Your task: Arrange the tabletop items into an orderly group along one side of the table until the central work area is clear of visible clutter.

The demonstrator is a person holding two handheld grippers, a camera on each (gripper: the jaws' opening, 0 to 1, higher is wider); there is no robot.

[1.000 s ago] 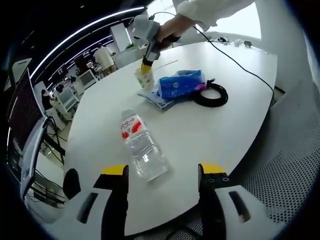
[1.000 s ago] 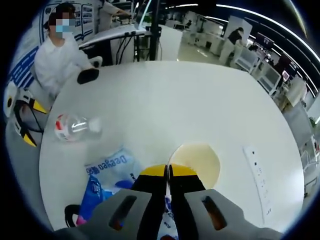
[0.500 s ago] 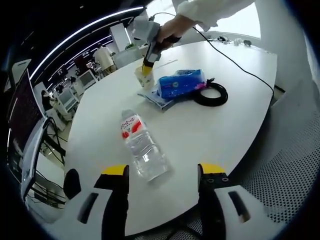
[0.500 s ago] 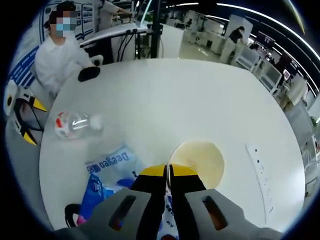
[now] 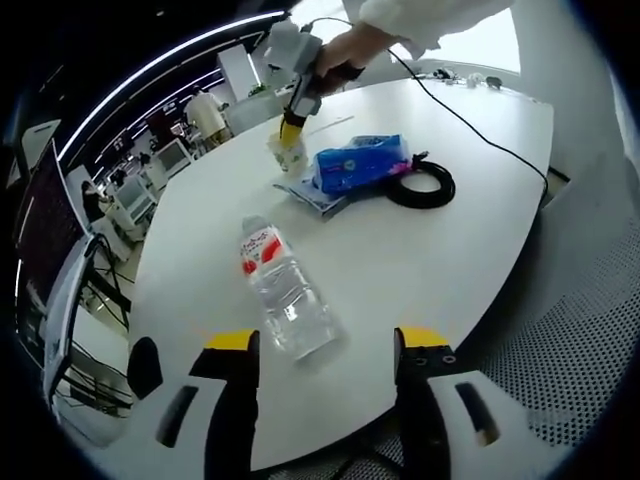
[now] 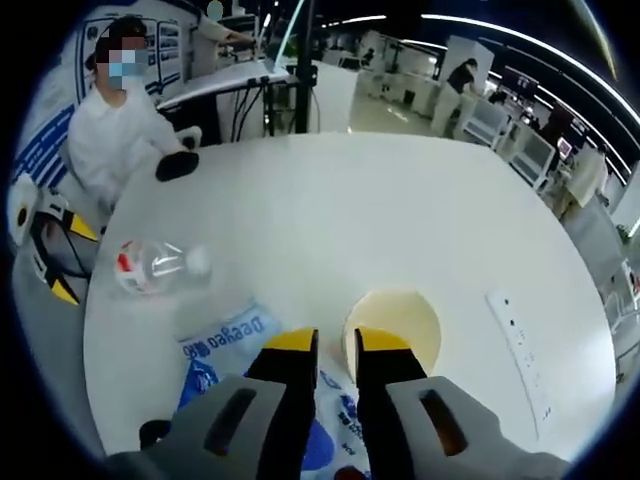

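The right gripper (image 6: 334, 342) is seen parted, the paper cup (image 6: 393, 322) rim between its fingers; the left gripper (image 5: 325, 345) is held open, the water bottle (image 5: 285, 295) lying just ahead between its fingers

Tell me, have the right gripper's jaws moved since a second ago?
Yes. The right gripper was shut on the paper cup's rim; now its jaws stand apart, either side of the rim by the blue tissue pack.

Blue tissue pack (image 5: 360, 163), clear bottle (image 5: 285, 295) (red-white label), black cable (image 5: 422, 187).
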